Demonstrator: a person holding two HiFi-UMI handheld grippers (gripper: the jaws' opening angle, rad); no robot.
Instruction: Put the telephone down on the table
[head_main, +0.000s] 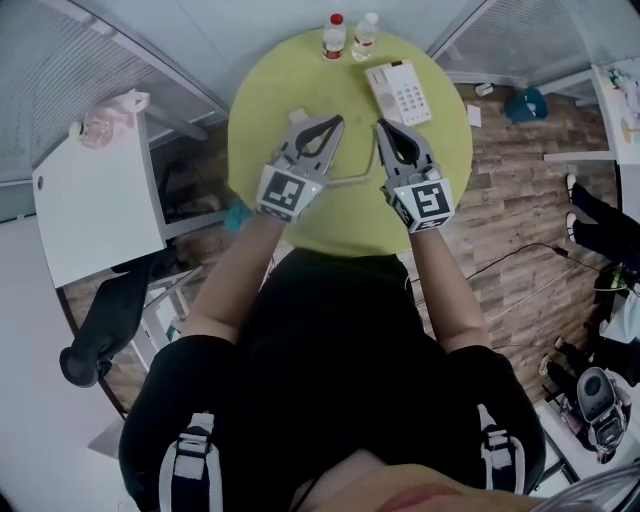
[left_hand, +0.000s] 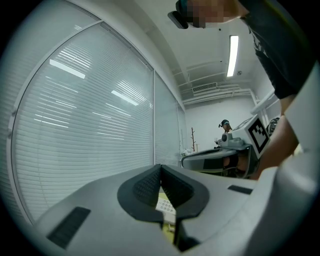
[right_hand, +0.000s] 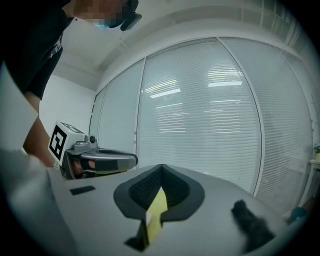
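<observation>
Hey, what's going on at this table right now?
A person holds a gripper in each hand over the round table. The left gripper and right gripper are both shut and hold nothing. The telephone lies flat on the table just beyond the right gripper, untouched, with two bottles at the far edge.

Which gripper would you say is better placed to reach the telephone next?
Probably the right gripper: the telephone lies just beyond its shut tips, while the left gripper, also shut, sits farther off to the side.
</observation>
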